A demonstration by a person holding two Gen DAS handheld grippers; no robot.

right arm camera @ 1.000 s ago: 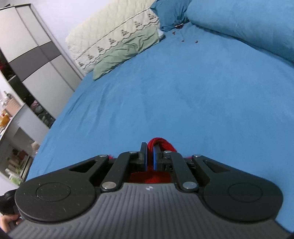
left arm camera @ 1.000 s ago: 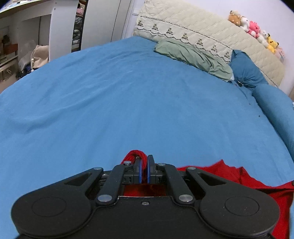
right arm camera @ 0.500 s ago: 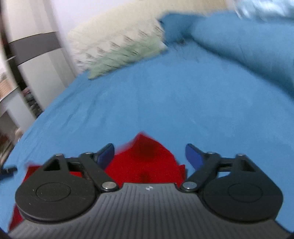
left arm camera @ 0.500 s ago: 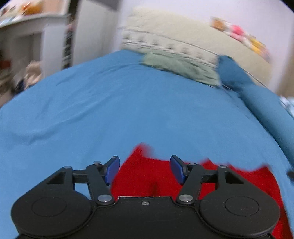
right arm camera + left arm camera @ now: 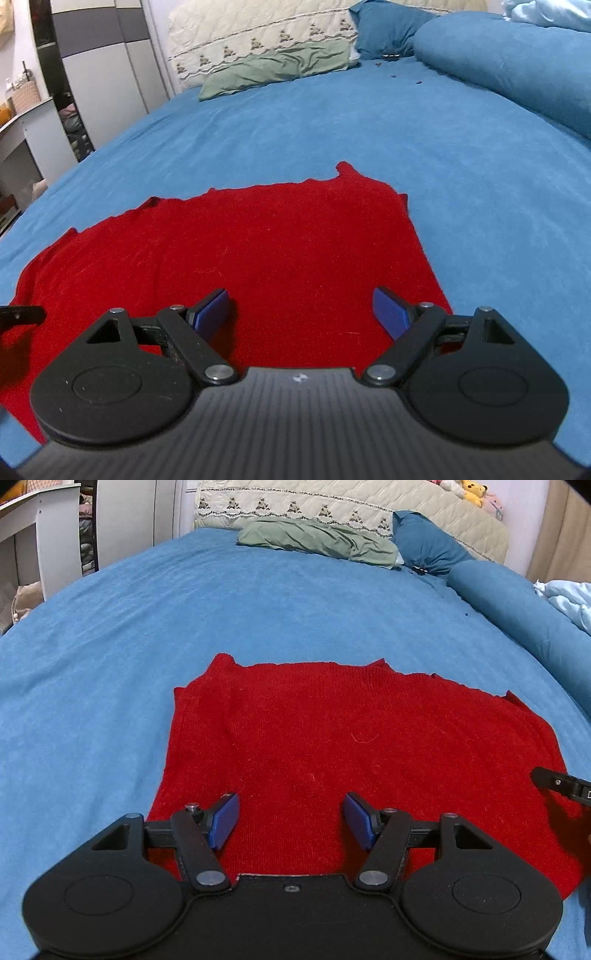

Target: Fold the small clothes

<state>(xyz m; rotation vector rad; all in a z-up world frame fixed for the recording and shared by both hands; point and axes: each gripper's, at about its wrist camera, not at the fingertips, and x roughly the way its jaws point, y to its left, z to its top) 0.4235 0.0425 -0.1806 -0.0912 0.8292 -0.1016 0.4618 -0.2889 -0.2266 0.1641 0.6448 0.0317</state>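
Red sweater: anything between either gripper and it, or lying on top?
Nothing visible. The red sweater lies flat on the blue bedsheet with nothing on it. The left gripper, jaws opening, and the open right gripper sit directly above it. The green pillow is far off.

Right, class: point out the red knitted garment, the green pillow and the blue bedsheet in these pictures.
red knitted garment (image 5: 332, 746): left wrist view, middle of its flat knit.
green pillow (image 5: 317, 541): left wrist view, centre of its wrinkled top.
blue bedsheet (image 5: 369, 122): right wrist view, bare stretch beyond the garment.
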